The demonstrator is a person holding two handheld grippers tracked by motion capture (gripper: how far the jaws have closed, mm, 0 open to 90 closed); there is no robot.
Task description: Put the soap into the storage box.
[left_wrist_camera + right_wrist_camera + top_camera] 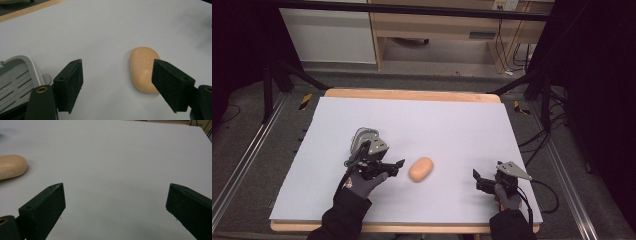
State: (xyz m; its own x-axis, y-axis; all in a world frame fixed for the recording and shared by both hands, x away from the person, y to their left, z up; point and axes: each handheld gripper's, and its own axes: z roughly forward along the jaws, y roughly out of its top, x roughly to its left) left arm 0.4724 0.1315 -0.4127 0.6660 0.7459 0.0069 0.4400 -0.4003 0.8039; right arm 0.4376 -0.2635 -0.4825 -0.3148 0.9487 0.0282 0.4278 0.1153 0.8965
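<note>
Left gripper (pixel 398 165): jaws wide apart, holding nothing; low over the table (pixel 452 125), pointed at the soap.
Soap (pixel 421 169): peach oval bar lying flat, just ahead of the left gripper's tips. In the left gripper view the soap (pixel 143 68) sits off-centre, partly behind the right-hand jaw and not between the two.
Contact: none seen; whether that jaw touches the bar cannot be told.
Right gripper (pixel 475 176): jaws spread wide, empty; held over bare table, well apart from the soap, which lies off to its left (pixel 11 166).
Metal rack (pixel 17 77): grey slotted piece close behind and beside the left gripper's left-hand jaw; in the high view it lies (pixel 362 136) beyond the hand.
Step in hand: judged as the approach to grasp the soap with the left gripper; grasp not yet made.
Next move: shift the left gripper sideways toward the bar so both jaws straddle it, lower, then close gently.
Risk: smooth rounded bar may slip or skid if pinched off-centre.
</note>
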